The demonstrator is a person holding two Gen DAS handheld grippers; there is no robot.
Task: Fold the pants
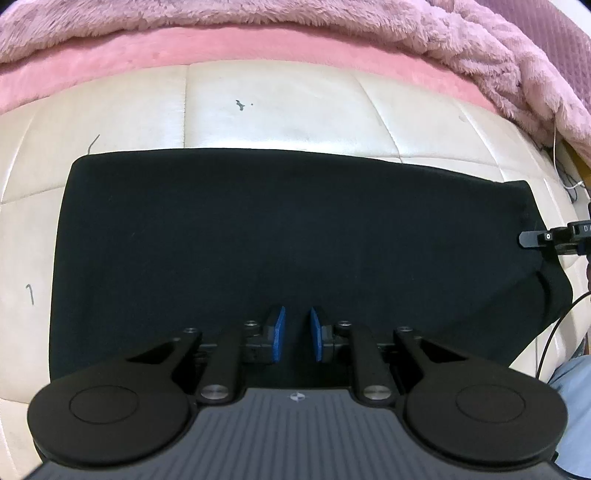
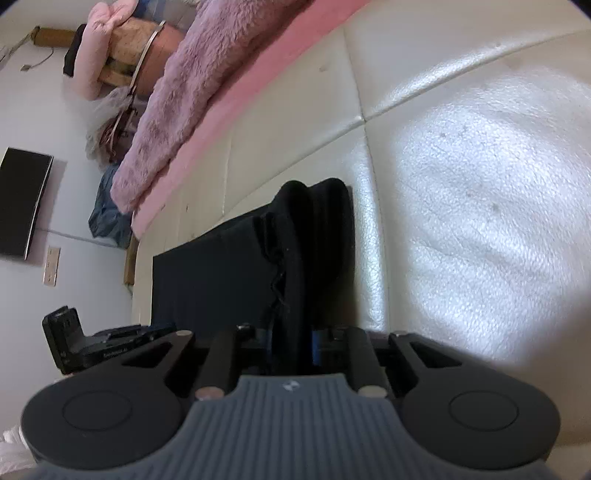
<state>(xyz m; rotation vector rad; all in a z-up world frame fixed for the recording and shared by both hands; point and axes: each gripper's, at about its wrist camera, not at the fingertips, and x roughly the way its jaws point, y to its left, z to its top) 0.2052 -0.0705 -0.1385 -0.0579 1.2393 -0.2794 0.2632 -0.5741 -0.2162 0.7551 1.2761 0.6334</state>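
Right gripper (image 2: 291, 345) on flat black pants (image 2: 221, 273)

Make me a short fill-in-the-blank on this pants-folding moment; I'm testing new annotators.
1. The pants are ____ in colour.
2. They lie on a cream quilted surface, and the fluffy blanket behind it is ____.
3. The left gripper has ____ pads with a gap between them.
4. The right gripper is shut on the ____.

Missing words: black; pink; blue; pants
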